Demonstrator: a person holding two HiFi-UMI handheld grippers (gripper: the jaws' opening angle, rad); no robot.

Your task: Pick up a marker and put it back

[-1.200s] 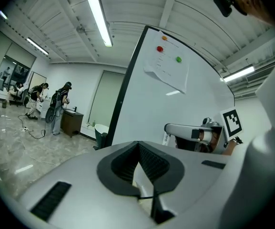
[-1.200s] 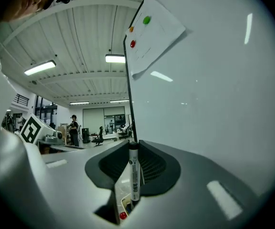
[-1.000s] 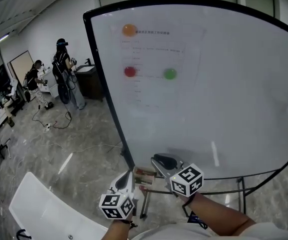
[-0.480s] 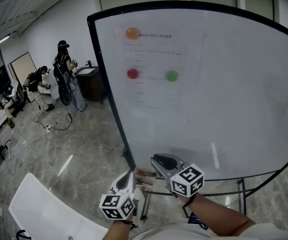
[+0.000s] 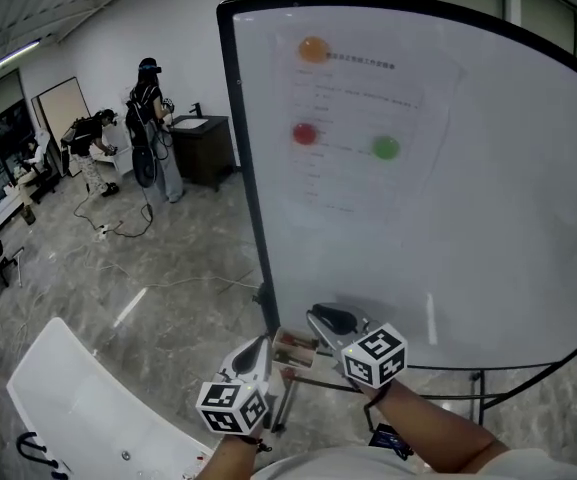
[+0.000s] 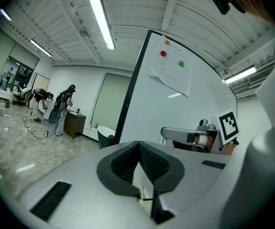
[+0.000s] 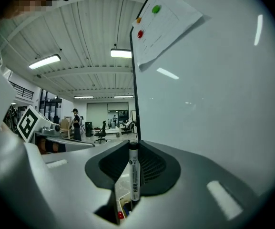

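Two hand-held grippers sit low before the whiteboard [image 5: 468, 218].

- Left hand-held gripper [image 6: 138, 146]: jaws pressed together, nothing between.
- Small tray [image 5: 293, 350] at the whiteboard's lower left corner. Red piece [image 7: 120, 215] and a blue one inside; the rest is hidden.
- Right hand-held gripper [image 7: 133, 147] pinches the marker [image 7: 134, 175], just above the tray. White barrel, dark print, black end at the jaw tips.

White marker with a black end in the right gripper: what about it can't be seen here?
- White marker with a black end: print too small to read, right gripper view.
- Same marker, head view: hidden by the right gripper.
- Paper sheet on the white board: text blurred, head view.
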